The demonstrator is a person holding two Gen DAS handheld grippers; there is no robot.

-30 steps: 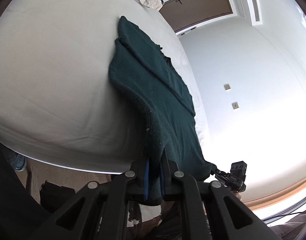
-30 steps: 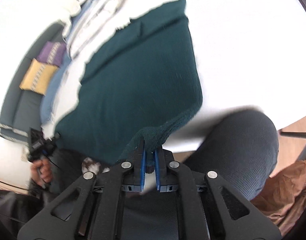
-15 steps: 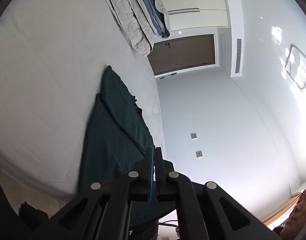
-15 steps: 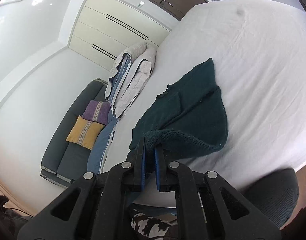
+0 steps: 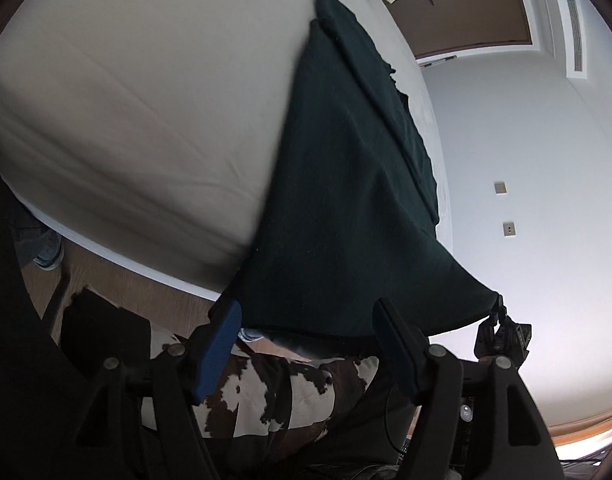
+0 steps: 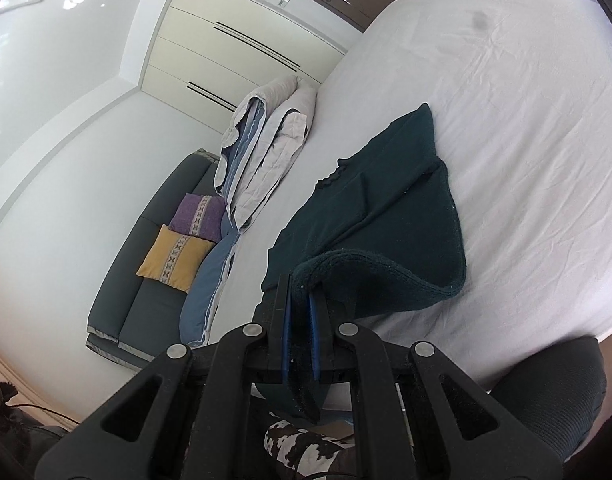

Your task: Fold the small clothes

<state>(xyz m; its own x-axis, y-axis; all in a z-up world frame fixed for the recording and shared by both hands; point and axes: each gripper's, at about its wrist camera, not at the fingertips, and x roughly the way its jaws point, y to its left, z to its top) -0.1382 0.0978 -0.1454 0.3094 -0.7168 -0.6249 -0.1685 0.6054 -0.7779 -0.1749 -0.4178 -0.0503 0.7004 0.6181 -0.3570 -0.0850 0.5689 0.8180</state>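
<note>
One dark green knit garment stretches lengthwise toward twelve o'clock across the white bed, its fuzzy hem pinched in the closed right gripper. The left gripper, jaws just spread, clasps nothing; the hem hangs between them.

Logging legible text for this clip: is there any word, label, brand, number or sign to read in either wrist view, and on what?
None can be read.
dark green garment: no tag or print shows.
wall plates: blank at this size.
cushions: woven cross pattern only, no letters.
</note>
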